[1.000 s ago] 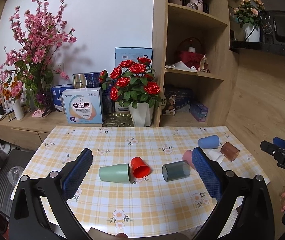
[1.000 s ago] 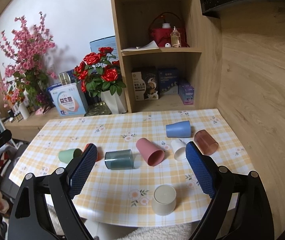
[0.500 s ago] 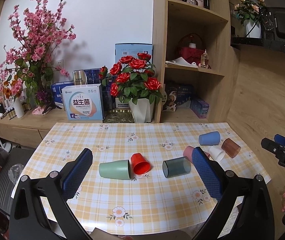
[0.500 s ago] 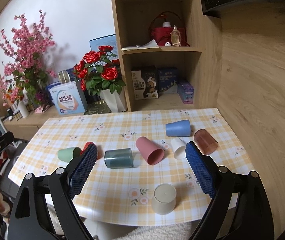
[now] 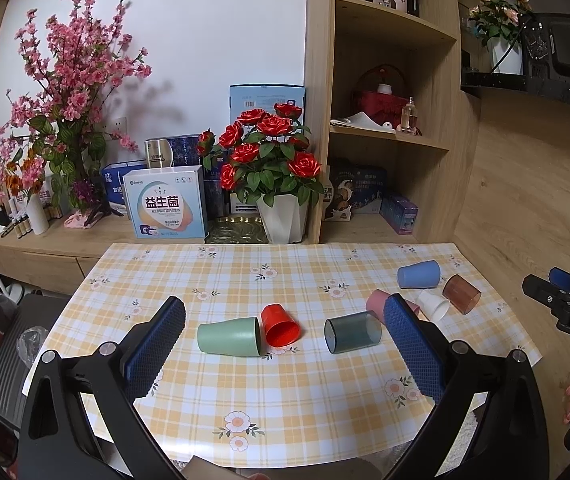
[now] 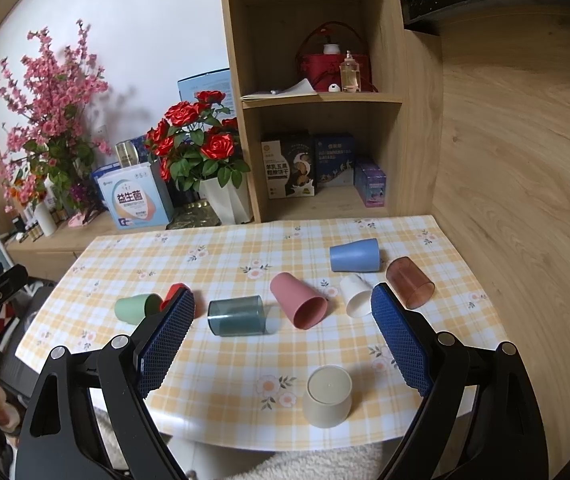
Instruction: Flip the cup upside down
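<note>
Seven cups lie on their sides across the checked counter (image 6: 425, 236), every one of them empty as far as the open mouths show. From the left: green cup (image 5: 229, 336) mouth to mouth with the red cup (image 5: 281, 324), touching; then the smoky grey cup (image 6: 237, 315), the pink cup (image 6: 299, 300), the little white cup (image 6: 357, 296), the blue cup (image 6: 355, 255) behind it, and the brown see-through cup (image 6: 409, 282) furthest right. One cup is already mouth down: the cream cup (image 6: 328, 396), standing near the front edge.

Left tongs (image 5: 283, 350) hang above the near edge, spread wide, gripping nothing, with green and red framed between the pads. Right tongs (image 6: 283, 338) also gape wide and empty, level over the front of the counter, the cream cup just below them.
</note>
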Demonstrator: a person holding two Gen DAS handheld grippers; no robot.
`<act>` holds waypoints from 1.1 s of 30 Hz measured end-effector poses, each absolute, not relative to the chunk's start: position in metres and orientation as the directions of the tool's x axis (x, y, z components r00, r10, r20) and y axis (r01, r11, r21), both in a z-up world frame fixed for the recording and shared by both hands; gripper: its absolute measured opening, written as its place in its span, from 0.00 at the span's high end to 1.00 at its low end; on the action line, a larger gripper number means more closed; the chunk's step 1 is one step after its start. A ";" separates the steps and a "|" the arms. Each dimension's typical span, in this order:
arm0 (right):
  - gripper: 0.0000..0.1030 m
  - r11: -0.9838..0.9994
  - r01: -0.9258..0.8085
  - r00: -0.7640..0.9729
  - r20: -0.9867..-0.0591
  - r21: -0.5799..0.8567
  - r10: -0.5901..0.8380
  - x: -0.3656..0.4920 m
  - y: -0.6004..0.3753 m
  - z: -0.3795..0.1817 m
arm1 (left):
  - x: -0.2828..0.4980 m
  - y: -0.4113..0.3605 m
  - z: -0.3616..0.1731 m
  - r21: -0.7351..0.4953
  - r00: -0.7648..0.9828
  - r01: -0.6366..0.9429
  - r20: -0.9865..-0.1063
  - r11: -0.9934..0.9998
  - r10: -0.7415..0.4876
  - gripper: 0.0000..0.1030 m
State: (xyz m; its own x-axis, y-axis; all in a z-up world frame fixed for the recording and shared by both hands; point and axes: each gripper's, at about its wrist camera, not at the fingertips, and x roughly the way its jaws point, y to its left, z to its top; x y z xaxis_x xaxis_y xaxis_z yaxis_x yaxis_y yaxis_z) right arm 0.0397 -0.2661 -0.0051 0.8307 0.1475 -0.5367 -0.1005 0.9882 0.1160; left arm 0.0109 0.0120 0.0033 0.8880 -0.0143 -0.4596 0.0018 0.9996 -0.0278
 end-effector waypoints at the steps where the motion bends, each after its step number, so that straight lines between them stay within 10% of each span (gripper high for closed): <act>1: 0.16 0.988 -0.099 0.831 -0.537 0.116 0.146 0.040 -0.266 -0.005 | 0.011 0.011 0.003 -0.028 0.888 0.003 -0.460 1.000 -0.015 0.06; 33: 0.16 0.990 -0.081 0.825 -0.550 0.112 0.130 0.041 -0.267 -0.007 | 0.013 0.009 0.002 -0.037 0.882 0.024 -0.469 0.999 -0.039 0.06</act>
